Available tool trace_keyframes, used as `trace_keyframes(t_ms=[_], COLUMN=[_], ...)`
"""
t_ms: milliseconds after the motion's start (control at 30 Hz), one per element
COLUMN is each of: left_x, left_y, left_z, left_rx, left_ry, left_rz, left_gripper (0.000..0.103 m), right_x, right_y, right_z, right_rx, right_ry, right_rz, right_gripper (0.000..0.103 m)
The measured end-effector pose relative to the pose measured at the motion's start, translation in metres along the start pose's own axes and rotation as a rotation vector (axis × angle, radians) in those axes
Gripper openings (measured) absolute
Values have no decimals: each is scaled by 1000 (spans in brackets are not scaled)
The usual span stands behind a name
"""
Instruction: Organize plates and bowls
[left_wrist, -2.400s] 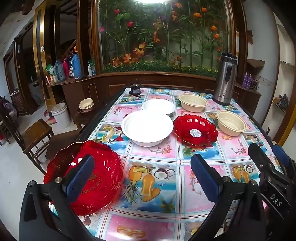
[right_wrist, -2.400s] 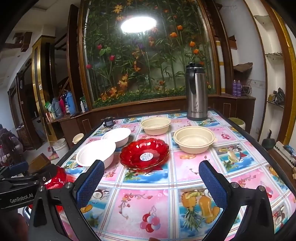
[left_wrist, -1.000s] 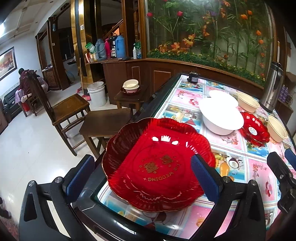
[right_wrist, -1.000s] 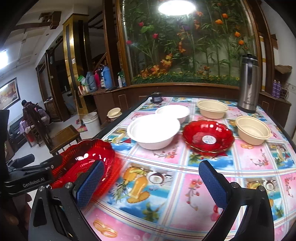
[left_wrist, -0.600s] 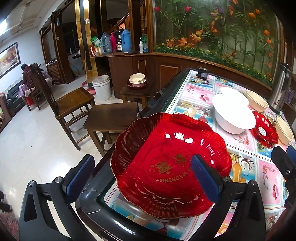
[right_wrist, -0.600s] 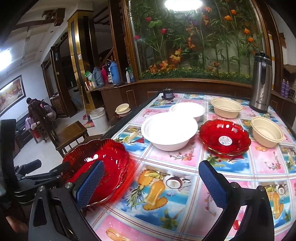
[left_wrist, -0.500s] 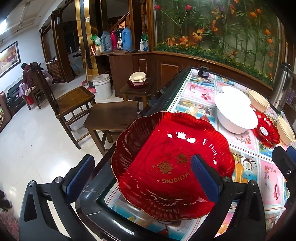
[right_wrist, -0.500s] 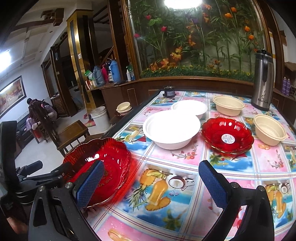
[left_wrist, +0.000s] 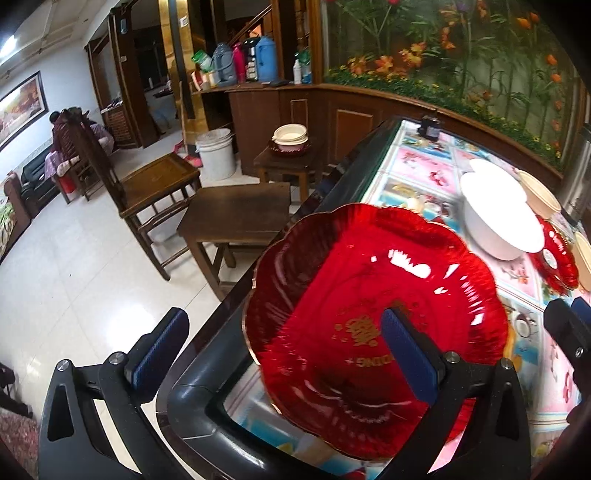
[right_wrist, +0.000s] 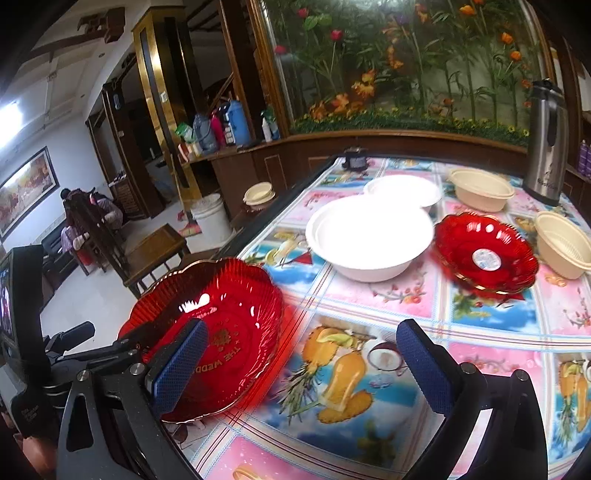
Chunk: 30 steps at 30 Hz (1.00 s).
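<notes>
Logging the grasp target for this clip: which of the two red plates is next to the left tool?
The large red plate at the table's near left corner, printed with gold lettering. The small red plate sits farther back, beside the white bowl.

Home dining room: table (right_wrist: 480, 332), chair (left_wrist: 159, 184)

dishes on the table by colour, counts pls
Red: 2, the large red plate and the small red dish
White: 2, the big white bowl and the white bowl behind it
Cream: 2, the far cream bowl and the right cream bowl
Total: 6
</notes>
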<state>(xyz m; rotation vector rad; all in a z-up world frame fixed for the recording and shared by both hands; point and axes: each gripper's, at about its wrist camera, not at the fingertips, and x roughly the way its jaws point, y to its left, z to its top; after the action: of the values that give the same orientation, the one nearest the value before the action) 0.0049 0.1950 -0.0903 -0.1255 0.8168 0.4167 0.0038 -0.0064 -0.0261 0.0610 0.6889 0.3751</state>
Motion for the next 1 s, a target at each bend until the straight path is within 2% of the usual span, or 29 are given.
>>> trace_keyframes(t_ms=[300,667,900,1000], left_x=[21,33,40,43], left_y=[3,-7,-9,-12], left_z=[2,5,5,3], left_rx=[-5,38,46,63], left_ry=[57,81,92,106], left_rz=[23,35,41,38], left_gripper=[103,103,103,103], right_x=[47,69,79,83], right_y=[13,9,11,11], right_z=[-4,-2,-2,-3], right_rx=[-3,6,-8,-10], right_ry=[114,142,168,183], right_rz=[35,54,59,49], right_gripper=[101,100,95,87])
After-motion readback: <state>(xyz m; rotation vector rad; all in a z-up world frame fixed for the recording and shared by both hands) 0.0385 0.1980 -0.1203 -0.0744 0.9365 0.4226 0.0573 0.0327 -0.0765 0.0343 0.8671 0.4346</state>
